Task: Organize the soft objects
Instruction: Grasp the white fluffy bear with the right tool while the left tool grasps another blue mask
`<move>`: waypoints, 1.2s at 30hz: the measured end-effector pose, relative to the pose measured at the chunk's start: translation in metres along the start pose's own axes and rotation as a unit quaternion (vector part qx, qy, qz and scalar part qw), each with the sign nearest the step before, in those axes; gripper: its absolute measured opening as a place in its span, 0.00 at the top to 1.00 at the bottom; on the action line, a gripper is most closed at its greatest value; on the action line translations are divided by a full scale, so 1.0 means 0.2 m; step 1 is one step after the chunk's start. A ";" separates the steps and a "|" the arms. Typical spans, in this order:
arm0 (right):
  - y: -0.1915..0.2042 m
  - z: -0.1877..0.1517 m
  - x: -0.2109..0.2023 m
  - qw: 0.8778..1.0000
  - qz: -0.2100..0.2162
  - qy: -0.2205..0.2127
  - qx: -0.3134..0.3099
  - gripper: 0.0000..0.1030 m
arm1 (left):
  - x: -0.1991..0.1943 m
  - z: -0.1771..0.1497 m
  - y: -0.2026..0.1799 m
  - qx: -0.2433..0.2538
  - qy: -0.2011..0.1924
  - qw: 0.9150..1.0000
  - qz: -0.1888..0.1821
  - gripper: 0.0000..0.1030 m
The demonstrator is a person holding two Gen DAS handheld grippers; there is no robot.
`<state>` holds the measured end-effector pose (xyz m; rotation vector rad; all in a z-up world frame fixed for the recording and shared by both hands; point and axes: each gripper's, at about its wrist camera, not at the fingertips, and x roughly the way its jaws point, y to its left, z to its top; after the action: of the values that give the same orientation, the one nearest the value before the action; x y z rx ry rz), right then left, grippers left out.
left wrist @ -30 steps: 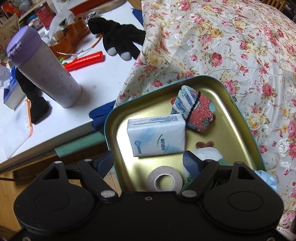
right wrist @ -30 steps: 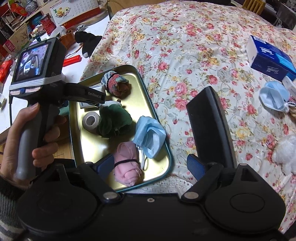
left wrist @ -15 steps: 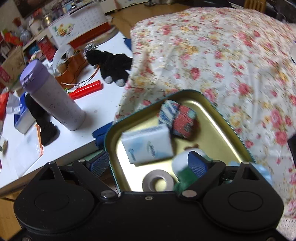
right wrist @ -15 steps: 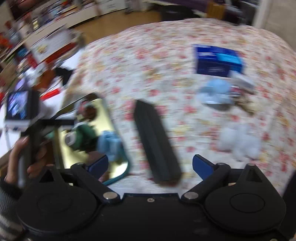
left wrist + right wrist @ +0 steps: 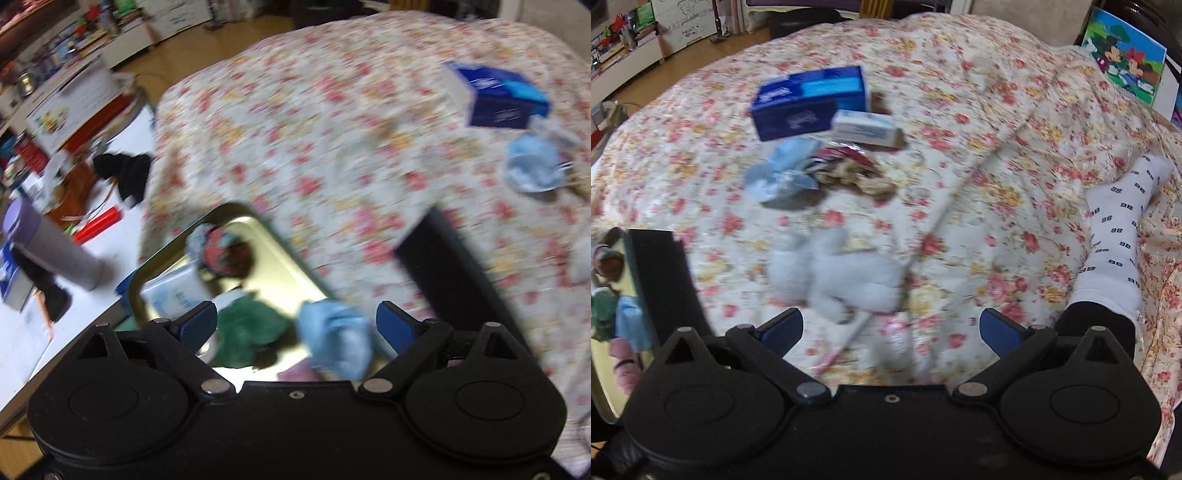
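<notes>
Jaws wide on both sides, nothing gripped. My left gripper (image 5: 293, 323) has just been opening; under it sits the gold tin tray (image 5: 280, 254), with a green cloth (image 5: 247, 334) and a blue face mask (image 5: 334, 341) lying in it between the jaws. My right gripper (image 5: 890, 326) has just been opening too; a white plush toy (image 5: 831, 275) lies on the floral bedspread (image 5: 979, 122) just ahead of its jaws, a second blue mask (image 5: 779, 175) and a blue box (image 5: 809, 101) farther out.
</notes>
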<state>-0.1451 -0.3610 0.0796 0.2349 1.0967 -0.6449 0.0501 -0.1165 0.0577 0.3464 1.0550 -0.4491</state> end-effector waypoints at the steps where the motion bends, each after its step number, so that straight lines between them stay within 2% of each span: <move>1: -0.02 0.00 0.02 1.000 0.003 0.002 -0.001 0.01 | -0.02 0.02 -0.03 0.003 0.002 1.000 -0.008 0.12; 6: -0.03 0.01 0.09 0.999 0.034 0.002 -0.021 0.01 | -0.09 0.12 -0.21 0.020 0.009 0.999 -0.043 0.12; 11: 0.11 0.02 0.12 0.995 0.030 -0.018 -0.095 0.01 | -0.10 0.19 -0.37 0.047 0.010 0.998 -0.048 0.12; 19: 0.30 0.07 0.25 0.979 0.024 -0.039 -0.198 0.01 | -0.06 0.26 -0.52 0.073 0.022 0.996 -0.040 0.12; 21: 0.33 0.08 0.30 0.975 0.022 -0.036 -0.217 0.07 | -0.05 0.28 -0.54 0.075 0.023 0.996 -0.036 0.12; 22: 0.33 0.08 0.32 0.974 0.026 -0.031 -0.222 0.13 | -0.05 0.29 -0.55 0.075 0.024 0.996 -0.036 0.12; 23: 0.33 0.09 0.34 0.975 0.040 -0.021 -0.217 0.22 | -0.04 0.31 -0.57 0.076 0.025 0.996 -0.035 0.12; 25: 0.28 0.12 0.36 0.978 0.074 -0.004 -0.194 0.25 | -0.03 0.33 -0.59 0.077 0.026 0.996 -0.035 0.12; 27: 0.23 0.14 0.37 0.982 0.088 -0.006 -0.170 0.32 | -0.01 0.36 -0.63 0.078 0.029 0.996 -0.037 0.12; 29: 0.17 0.16 0.37 0.985 0.093 -0.009 -0.145 0.43 | 0.01 0.39 -0.66 0.077 0.034 0.996 -0.042 0.12; 32: 0.07 0.19 0.37 0.991 0.091 -0.011 -0.101 0.43 | 0.04 0.45 -0.73 0.075 0.037 0.995 -0.050 0.12; 36: -0.05 0.20 0.37 0.996 0.069 -0.015 -0.054 0.44 | 0.09 0.53 -0.83 0.073 0.036 0.995 -0.065 0.12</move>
<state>-0.1000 -0.4155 0.0341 0.2042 1.0739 -0.4634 0.0525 -0.3142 0.0802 0.4278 1.1223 -0.6352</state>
